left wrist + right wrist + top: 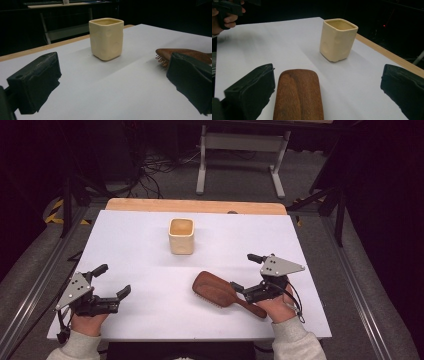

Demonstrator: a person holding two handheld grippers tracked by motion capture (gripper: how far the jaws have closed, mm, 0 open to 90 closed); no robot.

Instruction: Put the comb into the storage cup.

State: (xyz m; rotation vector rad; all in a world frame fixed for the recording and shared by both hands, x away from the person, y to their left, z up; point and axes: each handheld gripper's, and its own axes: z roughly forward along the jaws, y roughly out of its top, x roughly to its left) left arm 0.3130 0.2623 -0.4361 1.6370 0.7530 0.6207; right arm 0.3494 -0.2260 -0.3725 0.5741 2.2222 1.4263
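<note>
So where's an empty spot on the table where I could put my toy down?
The widest bare patch lies between the left gripper, the cream square ceramic cup and the brown wooden hairbrush. The white table's far left corner and the far right corner beyond the right gripper are free too. It is crowded near the right, where that gripper's open fingers straddle the hairbrush.

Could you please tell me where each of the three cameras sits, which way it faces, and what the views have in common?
High view: fixed above the person's side, facing forward and down on the white table; both forearms, the left gripper and right gripper show.
Left gripper view: rides low on the left gripper, facing the cream cup; its open fingers show.
Right gripper view: rides on the right gripper, over the wooden hairbrush; its fingers and the other hand show.
Shared: all three show cup and hairbrush.
</note>
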